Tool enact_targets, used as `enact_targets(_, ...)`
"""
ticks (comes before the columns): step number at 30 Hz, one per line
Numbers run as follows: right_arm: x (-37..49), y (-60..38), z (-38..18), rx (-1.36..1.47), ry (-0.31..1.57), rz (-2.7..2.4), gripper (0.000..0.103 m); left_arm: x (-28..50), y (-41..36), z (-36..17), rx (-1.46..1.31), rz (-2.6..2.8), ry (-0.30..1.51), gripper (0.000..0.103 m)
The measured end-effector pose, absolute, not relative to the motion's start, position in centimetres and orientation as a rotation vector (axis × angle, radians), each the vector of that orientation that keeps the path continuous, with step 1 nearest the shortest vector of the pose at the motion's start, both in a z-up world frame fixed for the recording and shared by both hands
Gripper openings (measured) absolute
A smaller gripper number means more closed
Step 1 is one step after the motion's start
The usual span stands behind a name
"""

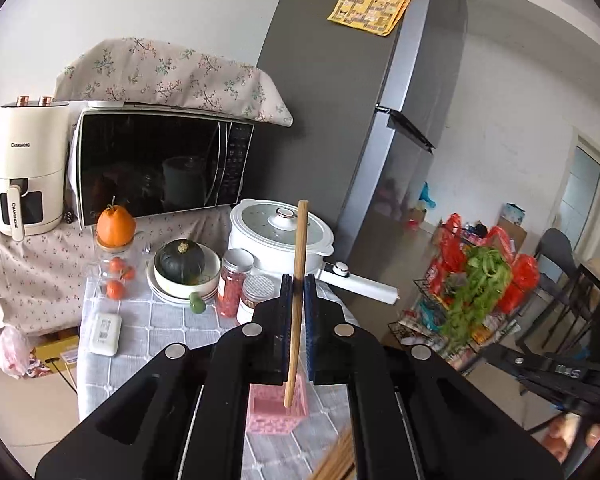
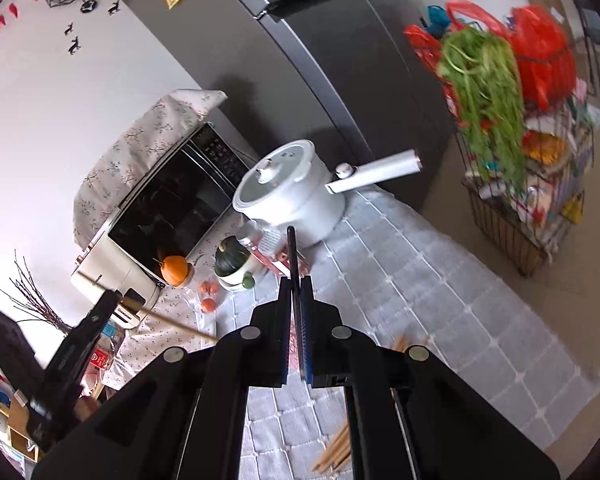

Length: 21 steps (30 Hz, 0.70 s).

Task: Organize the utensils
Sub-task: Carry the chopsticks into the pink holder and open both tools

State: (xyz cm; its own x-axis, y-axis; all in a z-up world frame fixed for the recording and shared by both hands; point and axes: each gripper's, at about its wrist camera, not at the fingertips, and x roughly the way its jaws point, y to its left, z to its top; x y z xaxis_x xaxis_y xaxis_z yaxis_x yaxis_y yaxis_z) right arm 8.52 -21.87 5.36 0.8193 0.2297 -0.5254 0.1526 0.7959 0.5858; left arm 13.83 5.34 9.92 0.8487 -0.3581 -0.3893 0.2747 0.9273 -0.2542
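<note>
My left gripper [image 1: 299, 280] is shut on a wooden chopstick [image 1: 298, 280] held nearly upright. Its lower tip hangs just above a small pink basket [image 1: 274, 410] on the grey checked tablecloth [image 1: 160, 328]. My right gripper [image 2: 296, 284] is shut on a dark chopstick [image 2: 293, 252] that sticks up past the fingertips. Several loose wooden chopsticks [image 2: 334, 450] lie on the cloth below the right gripper; they also show in the left wrist view [image 1: 336, 462]. The left gripper [image 2: 84, 344] with its wooden chopstick [image 2: 168, 322] shows at the left of the right wrist view.
On the table's far side stand a white electric pot [image 1: 280, 232] with a long handle, two jars [image 1: 234, 288], a bowl with a green squash [image 1: 182, 264], an orange [image 1: 115, 226], a microwave [image 1: 160, 164] and an air fryer [image 1: 26, 172]. A grey fridge [image 1: 340, 120] and a wire rack [image 2: 516, 216] stand right.
</note>
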Motion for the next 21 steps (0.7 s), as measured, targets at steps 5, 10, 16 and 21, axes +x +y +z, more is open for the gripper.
enact_targets(5, 10.7, -21.0, 5.9, 0.635, 0.625, 0.06, 0.005, 17.0, 3.9, 7.3, -0.172, -0.309, 0.522, 0.009)
enact_targets(10, 12.8, -20.0, 5.8, 0.63, 0.646, 0.064, 0.005, 16.4, 6.1, 6.0, -0.262, -0.253, 0.525, 0.036)
enact_targets(16, 15.4, -18.2, 5.4, 0.59, 0.672, 0.045, 0.005, 12.5, 10.5, 7.3, -0.365, -0.202, 0.443, 0.051)
enact_targets(21, 17.7, -16.0, 4.3, 0.549, 0.705, 0.025, 0.005, 11.8, 12.0, 8.2, -0.376, -0.198, 0.43, 0.052)
